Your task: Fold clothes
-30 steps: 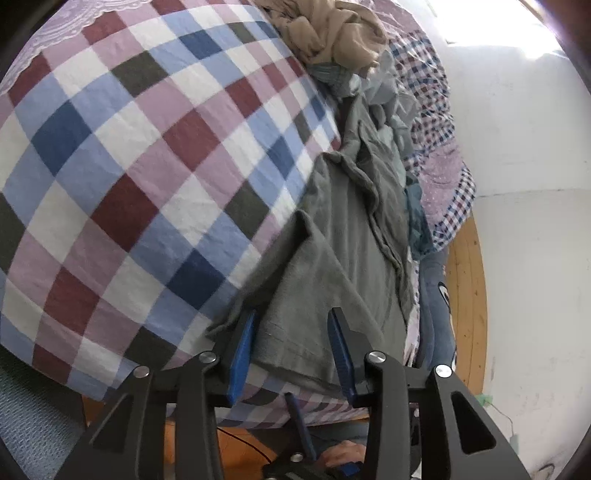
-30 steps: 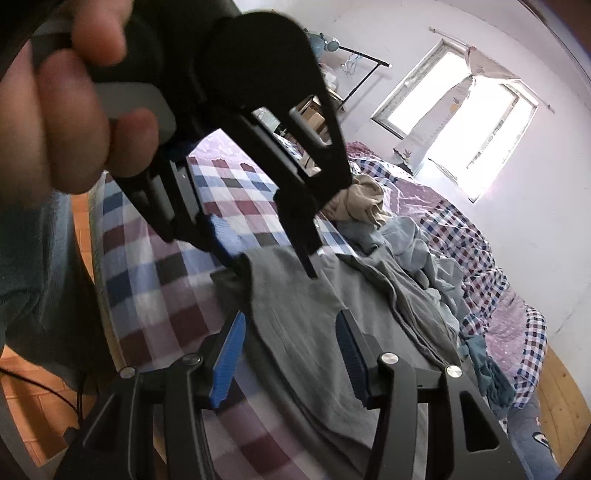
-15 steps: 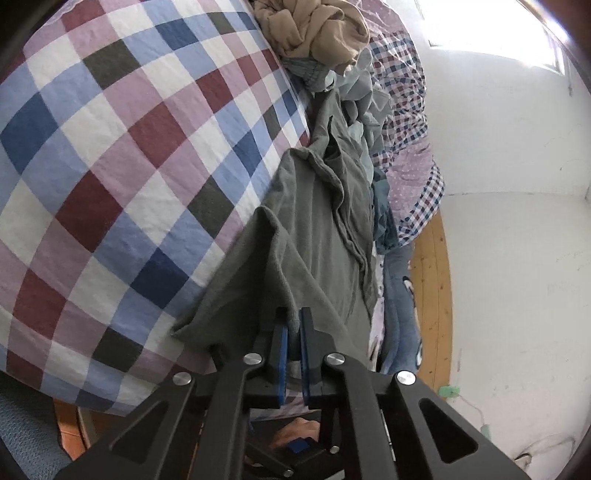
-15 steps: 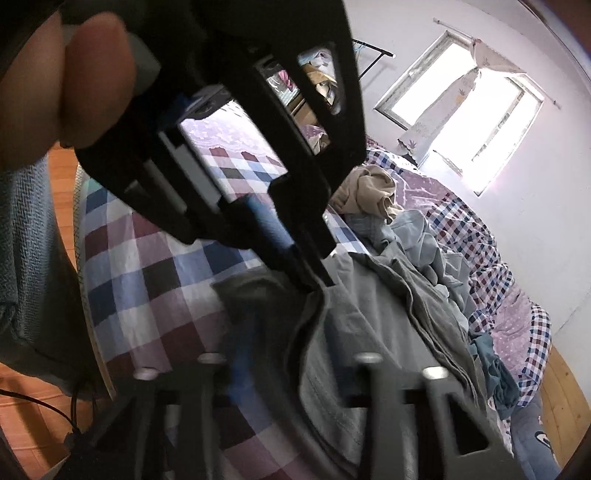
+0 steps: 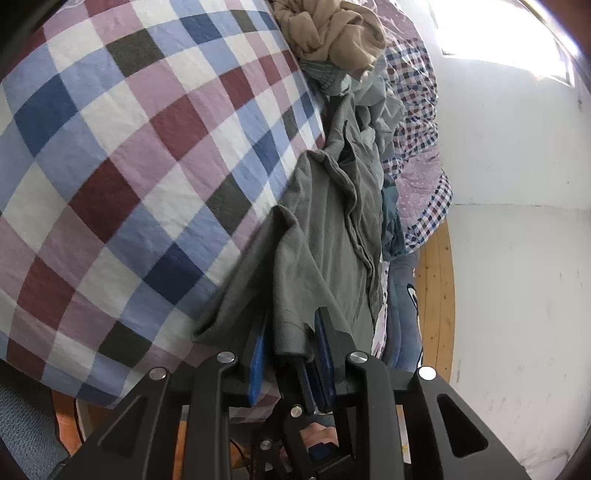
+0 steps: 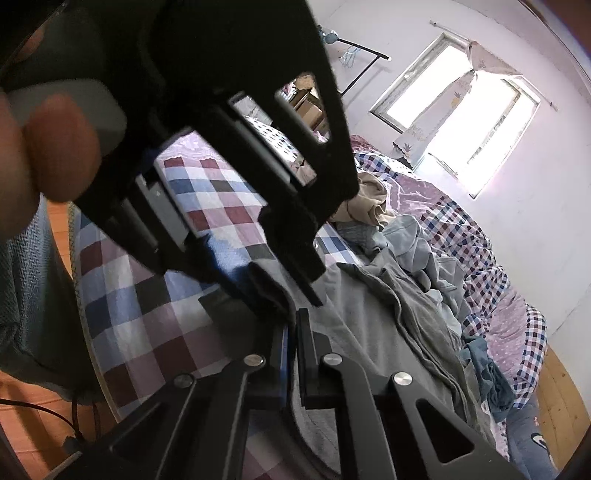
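Note:
A grey garment lies stretched along the right side of the checked bed, and its near hem is bunched into a fold. My left gripper straddles that fold. Its jaws are opening, and a thin gap shows beside the left blue pad. Seen from the right wrist, the left gripper hangs just above my right gripper. The right gripper is shut on the hem of the grey garment. Its shut fingers show under the fold in the left wrist view.
A checked bedspread covers the bed. A beige bundle and pale blue-grey clothes are heaped at the far end. Wooden floor and a white wall lie to the right. A person's hand grips the left tool.
Both grippers closed from wide open onto the grey hem. The left one pinched it half a second ago and has since parted; the right one is now fully shut.

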`<state>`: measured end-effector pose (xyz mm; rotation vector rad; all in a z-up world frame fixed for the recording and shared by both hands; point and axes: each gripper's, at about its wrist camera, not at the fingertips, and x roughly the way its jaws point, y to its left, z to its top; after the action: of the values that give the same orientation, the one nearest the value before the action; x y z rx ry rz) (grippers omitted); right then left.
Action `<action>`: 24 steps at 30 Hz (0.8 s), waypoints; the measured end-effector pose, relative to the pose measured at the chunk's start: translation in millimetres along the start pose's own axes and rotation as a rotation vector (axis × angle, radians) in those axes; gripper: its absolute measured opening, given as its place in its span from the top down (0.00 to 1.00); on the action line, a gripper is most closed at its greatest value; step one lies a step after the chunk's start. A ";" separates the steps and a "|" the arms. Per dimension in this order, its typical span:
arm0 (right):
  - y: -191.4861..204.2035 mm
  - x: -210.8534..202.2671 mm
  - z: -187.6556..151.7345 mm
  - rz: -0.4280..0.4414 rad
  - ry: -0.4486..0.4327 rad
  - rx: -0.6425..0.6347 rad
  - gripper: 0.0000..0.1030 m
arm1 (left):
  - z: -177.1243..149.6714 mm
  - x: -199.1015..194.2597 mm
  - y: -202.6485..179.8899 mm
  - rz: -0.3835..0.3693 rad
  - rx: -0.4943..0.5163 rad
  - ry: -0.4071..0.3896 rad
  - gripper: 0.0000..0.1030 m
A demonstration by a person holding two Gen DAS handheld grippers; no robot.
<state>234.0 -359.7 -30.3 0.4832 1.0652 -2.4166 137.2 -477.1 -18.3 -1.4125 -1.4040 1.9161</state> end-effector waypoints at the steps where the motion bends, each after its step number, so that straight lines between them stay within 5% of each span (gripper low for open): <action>1: -1.1 1.9 -1.2 -0.006 0.005 -0.005 0.98 | -0.2 -0.9 -0.8 -0.003 0.006 -0.005 0.77; 4: -6.0 4.8 -7.7 -0.034 0.029 -0.017 0.94 | 0.4 -3.2 -0.5 -0.006 0.009 -0.018 0.98; 6: -10.0 5.8 -13.9 -0.061 0.049 -0.022 0.90 | 1.4 -3.4 -0.7 -0.014 0.003 -0.027 0.98; 8: -14.0 6.9 -20.1 -0.089 0.069 -0.026 0.67 | 1.4 -5.0 -4.1 -0.031 0.016 -0.039 0.98; 9: -16.4 6.6 -23.9 -0.102 0.080 -0.029 0.64 | 1.1 -6.0 -6.3 -0.040 0.024 -0.043 0.98; 24: -71.8 -30.1 -88.5 -0.248 0.213 -0.082 0.58 | 6.5 -14.1 -18.3 -0.130 0.016 -0.090 0.99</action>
<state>232.6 -241.8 -29.5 0.6246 1.3818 -2.5647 133.1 -483.1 4.6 -1.2101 -1.4793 1.9240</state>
